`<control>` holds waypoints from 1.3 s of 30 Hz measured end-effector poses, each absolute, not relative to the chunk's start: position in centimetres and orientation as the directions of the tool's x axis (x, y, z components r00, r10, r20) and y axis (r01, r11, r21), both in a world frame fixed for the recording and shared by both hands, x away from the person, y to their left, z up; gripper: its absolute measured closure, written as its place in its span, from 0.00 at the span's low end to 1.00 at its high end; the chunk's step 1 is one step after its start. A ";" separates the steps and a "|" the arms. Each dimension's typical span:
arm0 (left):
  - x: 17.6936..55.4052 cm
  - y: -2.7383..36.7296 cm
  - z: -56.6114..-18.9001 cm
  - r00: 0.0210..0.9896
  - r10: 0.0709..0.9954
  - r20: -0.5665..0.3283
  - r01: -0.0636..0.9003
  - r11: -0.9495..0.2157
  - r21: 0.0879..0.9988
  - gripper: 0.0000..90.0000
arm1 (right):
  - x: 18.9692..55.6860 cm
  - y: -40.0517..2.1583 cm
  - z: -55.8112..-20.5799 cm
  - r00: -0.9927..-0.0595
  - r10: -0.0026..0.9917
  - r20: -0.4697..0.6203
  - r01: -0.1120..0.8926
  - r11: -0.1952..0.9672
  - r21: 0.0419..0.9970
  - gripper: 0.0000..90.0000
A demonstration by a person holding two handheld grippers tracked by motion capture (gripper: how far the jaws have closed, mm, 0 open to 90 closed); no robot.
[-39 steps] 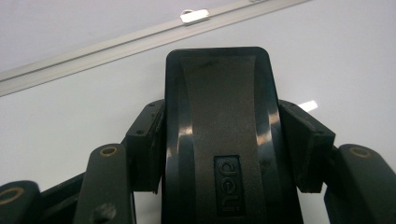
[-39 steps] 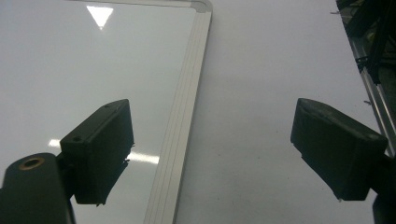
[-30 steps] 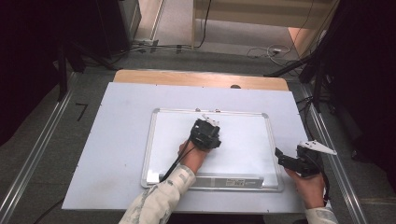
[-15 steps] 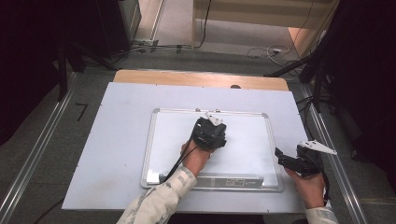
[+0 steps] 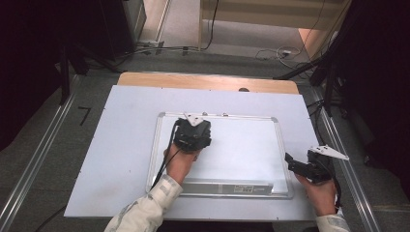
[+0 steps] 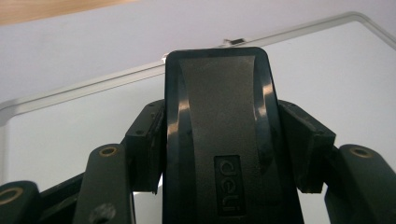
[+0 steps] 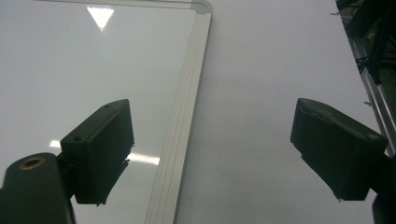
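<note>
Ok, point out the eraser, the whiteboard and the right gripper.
eraser (image 6: pixel 219 135): left gripper view, its black back.
whiteboard (image 5: pixel 246 145): high view, bare white surface.
right gripper (image 7: pixel 210 154): right gripper view, between its open fingers.

White whiteboard (image 5: pixel 241 145) with silver frame, black eraser (image 6: pixel 219 140), pale table (image 5: pixel 125 140).

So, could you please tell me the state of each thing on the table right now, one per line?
Whiteboard: lying flat on the table, its surface wiped clean, no marks visible.
Eraser: black, clamped between the jaws of the left tool, held over the board near its far edge.
Left tool: shut on the eraser.
Right tool: open, holding nothing, straddling the board's right frame edge.
Table: bare around the board.
</note>
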State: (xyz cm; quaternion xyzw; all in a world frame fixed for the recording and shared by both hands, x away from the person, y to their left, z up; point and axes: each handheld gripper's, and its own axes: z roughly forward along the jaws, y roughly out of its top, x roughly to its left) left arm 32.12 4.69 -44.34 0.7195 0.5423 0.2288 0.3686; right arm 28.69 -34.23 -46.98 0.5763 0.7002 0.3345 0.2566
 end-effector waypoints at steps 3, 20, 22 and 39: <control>31.5 6.6 -44.5 0.270 0.960 -0.075 0.619 -0.113 0.777 0.44 | 28.7 -34.1 -47.0 -0.207 0.978 0.023 0.634 0.116 0.765 0.13; 28.3 11.6 -45.5 0.164 0.983 -0.079 0.619 -0.040 0.784 0.44 | 28.7 -34.0 -47.0 -0.205 0.978 0.023 0.637 0.115 0.762 0.13; 28.1 11.9 -45.8 0.153 0.985 -0.086 0.624 -0.029 0.781 0.44 | 28.7 -34.0 -47.0 -0.205 0.979 0.024 0.637 0.115 0.763 0.13; 25.4 12.3 -47.9 0.085 0.991 -0.103 0.667 0.020 0.744 0.43 | 28.7 -33.9 -46.9 -0.209 0.978 0.023 0.635 0.118 0.763 0.13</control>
